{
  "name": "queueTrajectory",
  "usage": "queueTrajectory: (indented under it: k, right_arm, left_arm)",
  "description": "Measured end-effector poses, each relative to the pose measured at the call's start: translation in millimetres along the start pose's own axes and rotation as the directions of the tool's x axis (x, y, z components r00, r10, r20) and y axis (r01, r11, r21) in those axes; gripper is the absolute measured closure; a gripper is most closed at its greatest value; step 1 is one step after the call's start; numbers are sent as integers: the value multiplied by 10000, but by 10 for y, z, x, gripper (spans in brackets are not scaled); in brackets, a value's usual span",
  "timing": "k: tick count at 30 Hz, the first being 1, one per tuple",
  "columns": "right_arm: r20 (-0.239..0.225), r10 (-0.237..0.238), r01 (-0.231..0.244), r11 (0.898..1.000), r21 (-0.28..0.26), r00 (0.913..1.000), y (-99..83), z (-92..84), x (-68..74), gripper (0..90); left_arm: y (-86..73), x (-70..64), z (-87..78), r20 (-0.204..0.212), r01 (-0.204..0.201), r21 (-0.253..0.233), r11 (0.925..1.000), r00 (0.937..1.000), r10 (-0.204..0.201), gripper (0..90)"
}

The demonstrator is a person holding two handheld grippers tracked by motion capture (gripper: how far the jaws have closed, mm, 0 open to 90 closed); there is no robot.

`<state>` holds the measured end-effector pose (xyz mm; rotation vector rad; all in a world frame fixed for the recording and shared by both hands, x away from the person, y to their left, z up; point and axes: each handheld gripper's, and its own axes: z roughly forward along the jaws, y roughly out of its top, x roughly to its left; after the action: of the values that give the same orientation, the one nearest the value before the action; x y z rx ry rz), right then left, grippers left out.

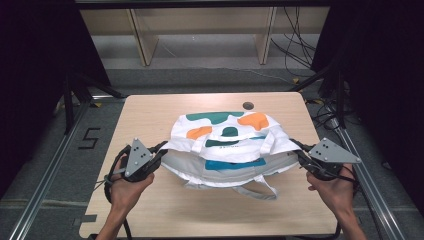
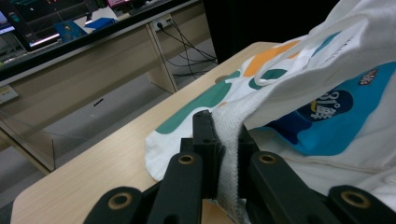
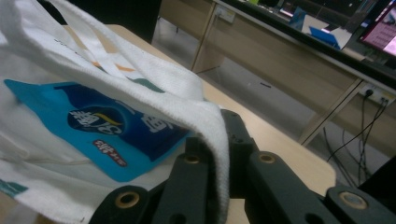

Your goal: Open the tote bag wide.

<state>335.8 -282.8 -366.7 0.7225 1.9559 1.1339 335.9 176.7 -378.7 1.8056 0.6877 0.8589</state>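
While a person's two hands reach in from the near edge of the pale wooden counter, each holds a black two-jaw gripper clamped on one side of a white cloth tote bag printed with green, orange and blue shapes. On the left gripper, the jaws are closed tight on a bunched fold of the bag's white rim; the left gripper view shows that woven edge pinched between them and running up toward the printed panel. On the right gripper, the jaws are likewise shut on the opposite rim, with the cloth draped over and down between them in the right gripper view. Between the two grips the bag's mouth is stretched wide and its upper layer is raised, while its lower part and a loose white strap handle rest on the counter near the middle. Inside the opening lies a blue packet with white lettering.
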Motion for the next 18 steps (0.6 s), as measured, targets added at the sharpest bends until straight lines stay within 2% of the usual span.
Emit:
queueTrajectory:
  k: [6, 9, 11, 13, 15, 16, 18]
  right_arm:
    - [393, -510, 517, 9985, -172, 9979, 271, -131, -114, 885]
    - [503, -713, 741, 9956, -580, 9962, 460, -245, -191, 886]
    - [549, -796, 833, 9942, -681, 9953, 505, -280, -202, 886]
    - [638, -1013, 1067, 9904, -880, 9928, 583, -344, -221, 886]
    - [594, -790, 850, 9907, -1065, 9951, 637, -402, -214, 886]
    - [428, -603, 654, 9896, -1284, 9973, 658, -436, -207, 886]
    - [516, -879, 947, 9842, -1495, 9948, 705, -514, -192, 886]
  left_arm:
    - [250, 57, -100, -131, -29, -770, 9970, 9999, 19, 858]
    - [387, 81, -189, -136, -88, -1173, 9931, 9999, 72, 858]
    - [459, 88, -248, -176, -122, -1400, 9901, 9998, 98, 859]
    - [513, 89, -309, -63, 44, -1716, 9852, 10000, -55, 859]
    - [570, 92, -381, 123, 208, -1848, 9826, 9997, -188, 859]
    - [598, 96, -419, 171, 303, -1969, 9800, 9995, -275, 859]
    - [651, 88, -494, 62, 184, -2170, 9760, 9998, -175, 859]
